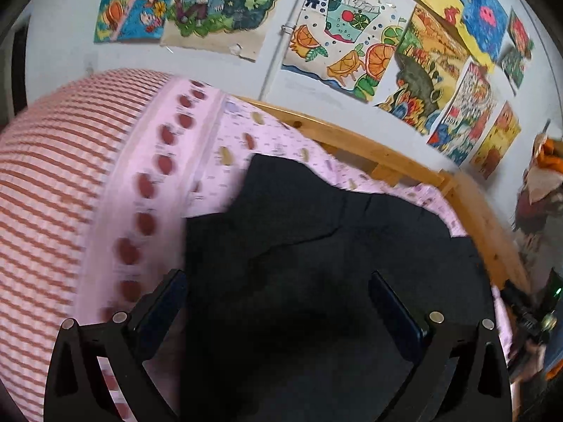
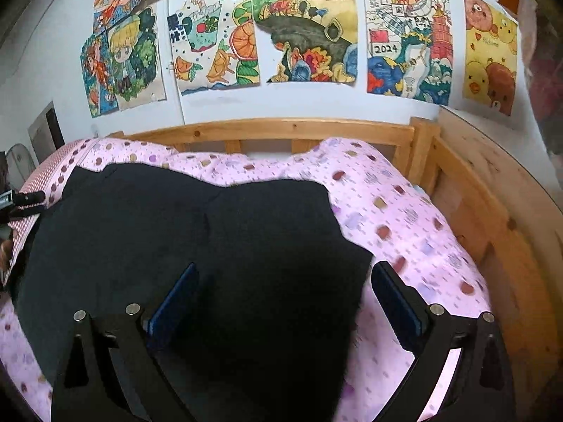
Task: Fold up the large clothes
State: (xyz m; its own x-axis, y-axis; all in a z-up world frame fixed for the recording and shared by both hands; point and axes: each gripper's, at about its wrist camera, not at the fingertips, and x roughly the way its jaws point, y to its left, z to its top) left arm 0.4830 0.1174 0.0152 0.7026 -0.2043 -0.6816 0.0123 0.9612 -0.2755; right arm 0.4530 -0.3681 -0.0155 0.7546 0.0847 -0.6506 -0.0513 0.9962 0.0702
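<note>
Left claw (image 1: 278,295) wide open, right claw (image 2: 283,286) likewise, over black garment (image 2: 183,232)

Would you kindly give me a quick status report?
Left gripper open, right gripper open, both over black garment. Garment spread on pink bedding. Nothing obstructing.
</note>
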